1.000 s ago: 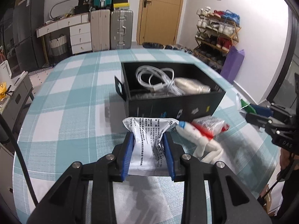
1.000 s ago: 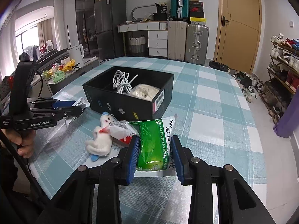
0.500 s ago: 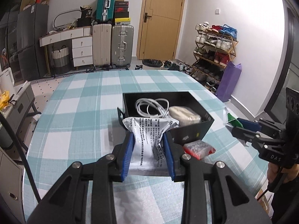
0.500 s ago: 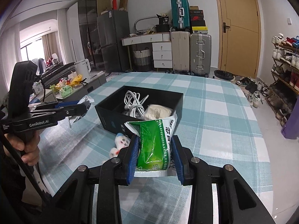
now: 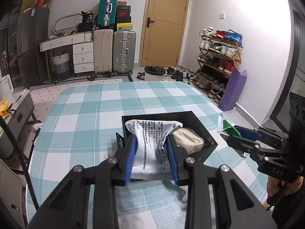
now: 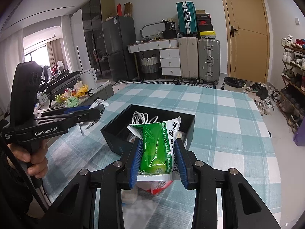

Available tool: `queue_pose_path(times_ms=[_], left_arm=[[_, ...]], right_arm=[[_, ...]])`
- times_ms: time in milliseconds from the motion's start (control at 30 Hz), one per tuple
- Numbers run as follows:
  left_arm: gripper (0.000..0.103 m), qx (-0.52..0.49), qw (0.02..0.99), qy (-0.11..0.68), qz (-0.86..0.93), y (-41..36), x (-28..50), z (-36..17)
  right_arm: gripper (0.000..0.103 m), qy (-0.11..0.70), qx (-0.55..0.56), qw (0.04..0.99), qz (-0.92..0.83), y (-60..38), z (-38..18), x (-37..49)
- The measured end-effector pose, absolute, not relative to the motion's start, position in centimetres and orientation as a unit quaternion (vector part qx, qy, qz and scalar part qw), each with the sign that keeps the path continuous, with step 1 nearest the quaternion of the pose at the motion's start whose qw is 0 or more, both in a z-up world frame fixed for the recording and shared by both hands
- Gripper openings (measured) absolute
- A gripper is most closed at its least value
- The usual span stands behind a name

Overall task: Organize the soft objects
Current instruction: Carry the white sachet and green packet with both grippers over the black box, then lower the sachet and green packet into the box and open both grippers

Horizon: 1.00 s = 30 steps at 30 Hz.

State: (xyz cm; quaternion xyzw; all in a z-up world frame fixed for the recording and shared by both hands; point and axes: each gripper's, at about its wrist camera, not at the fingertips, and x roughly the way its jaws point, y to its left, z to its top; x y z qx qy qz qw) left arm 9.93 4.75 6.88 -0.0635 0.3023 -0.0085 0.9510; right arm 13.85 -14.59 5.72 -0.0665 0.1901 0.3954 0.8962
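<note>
Packets are mid-carry: left gripper clamps a white packet, right gripper a green packet. Next, lower both into the black box just beyond, then release.

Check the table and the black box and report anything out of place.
One thing: a red-and-white packet and a pale soft item lie loose on the checked tablecloth, outside the black box, half hidden beneath the right gripper. Nothing looks spilled or damaged.

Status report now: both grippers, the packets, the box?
Left gripper shut on white packet. Right gripper shut on green packet. Black box ahead, holds white cable. Nothing blocking.
</note>
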Motion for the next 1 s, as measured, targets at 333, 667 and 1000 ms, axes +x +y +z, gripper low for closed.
queue_pose_path(times_ms=[333,667,1000], left_arm=[[0.031,-0.061,0.949,0.309,-0.004,4.2,12.7,6.5],[0.031,-0.070,0.944,0.324,-0.001,4.4,15.2,4.9],[0.031,-0.067,0.938,0.339,-0.004,4.0,16.9,3.4]], right_arm=[[0.035,0.199,-0.055,0.890,0.406,-13.1,6.8,16.0],[0.035,0.225,-0.054,0.880,0.415,-10.8,6.5,18.9],[0.035,0.247,-0.055,0.876,0.410,-9.3,5.4,21.4]])
